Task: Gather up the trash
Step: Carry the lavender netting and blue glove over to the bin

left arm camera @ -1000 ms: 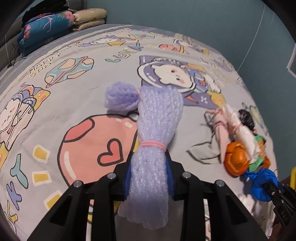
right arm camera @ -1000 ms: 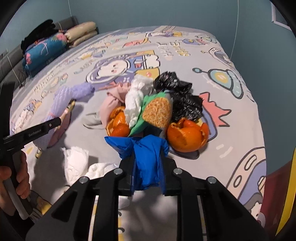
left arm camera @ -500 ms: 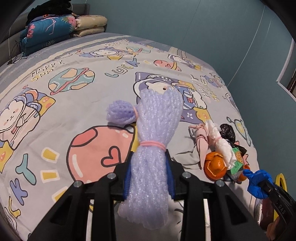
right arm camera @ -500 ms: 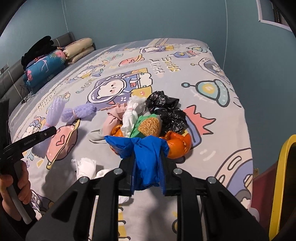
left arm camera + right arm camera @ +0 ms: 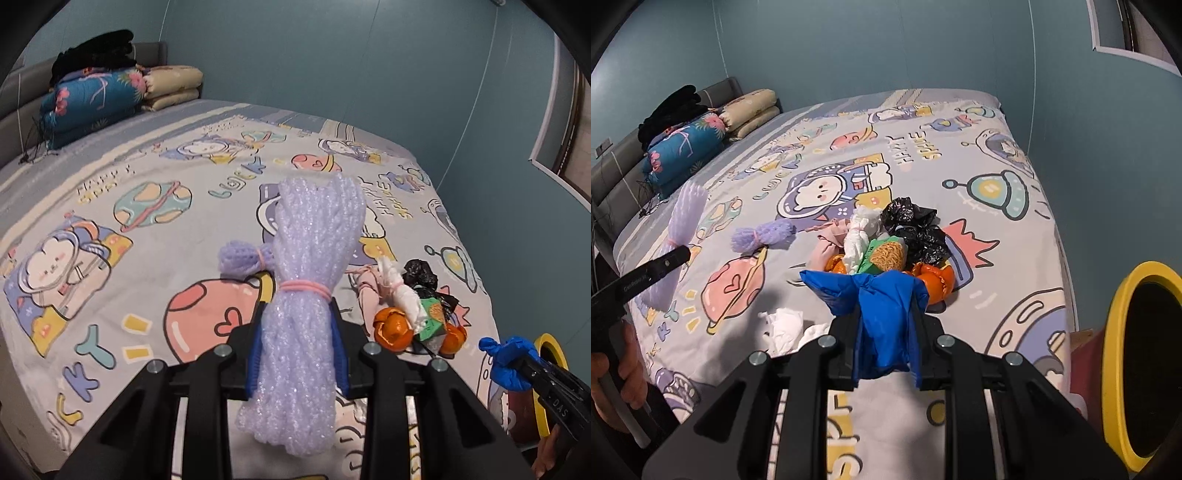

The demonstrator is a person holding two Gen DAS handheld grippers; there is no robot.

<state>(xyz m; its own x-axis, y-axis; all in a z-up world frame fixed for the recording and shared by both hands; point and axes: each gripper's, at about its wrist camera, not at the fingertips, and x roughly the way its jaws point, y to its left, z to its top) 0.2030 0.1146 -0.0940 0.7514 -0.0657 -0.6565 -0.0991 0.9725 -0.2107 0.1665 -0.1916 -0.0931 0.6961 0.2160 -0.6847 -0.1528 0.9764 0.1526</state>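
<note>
Lilac foam-net bundle (image 5: 301,332) clamped in left gripper (image 5: 297,354); crumpled blue plastic bag (image 5: 882,317) clamped in right gripper (image 5: 886,332); both angled down over bed (image 5: 997,229).

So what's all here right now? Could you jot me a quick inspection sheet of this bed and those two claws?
Surface: bed with a cartoon space-print sheet.
Job's things: pale purple foam net bundle in the left claw; blue plastic bag in the right claw.
Clutter: second purple foam net, black bag, orange peels, noodle packet, pink and white wrappers, crumpled tissue.
Grippers: each claw is shut on its item, raised above the sheet.
Cables: a dark cord near the headboard; thin lines down the wall.
Surroundings: yellow-rimmed bin beside the bed, folded bedding, teal walls.
</note>
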